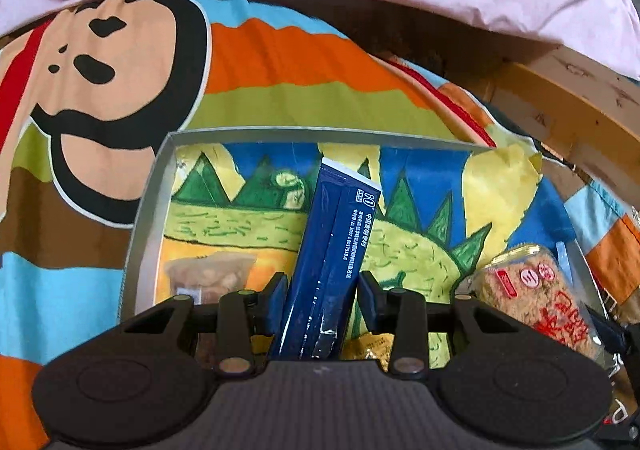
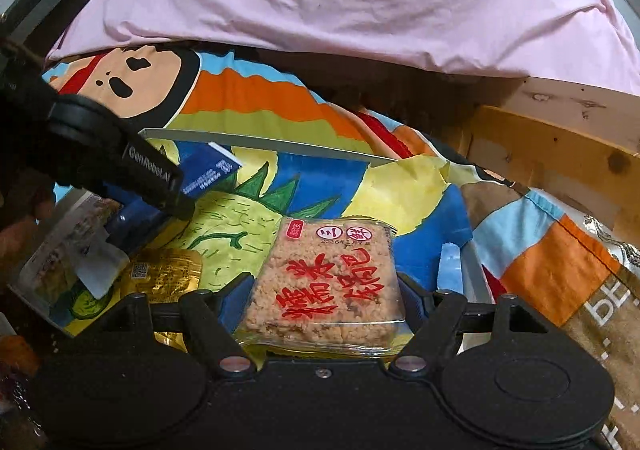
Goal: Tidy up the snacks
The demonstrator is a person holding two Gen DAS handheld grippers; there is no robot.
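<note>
Left gripper (image 1: 324, 290) is clamped on a long dark-blue sachet (image 1: 328, 250), holding it near its lower end so the rest stands up and leans over an open box (image 1: 152, 185). Right gripper (image 2: 324, 298), just beside it, is closed around a clear-wrapped rice cake (image 2: 324, 282), a pale crumbly square with red lettering, its pads pressing the two side edges.

Both snacks hang low over the box, which sits on a bright cartoon bedspread (image 1: 280, 61) and has a drawn landscape on its floor. A yellow packet (image 2: 168, 274) already lies inside (another wrapped snack sits near the left wall).

The sachet looks light, thin and floppy, with slick film likely to slide; a grip nearer its middle would steady it. The rice cake looks light but brittle, so squeezing hard could crumble it; holding its flat side edges gently seems safest.
</note>
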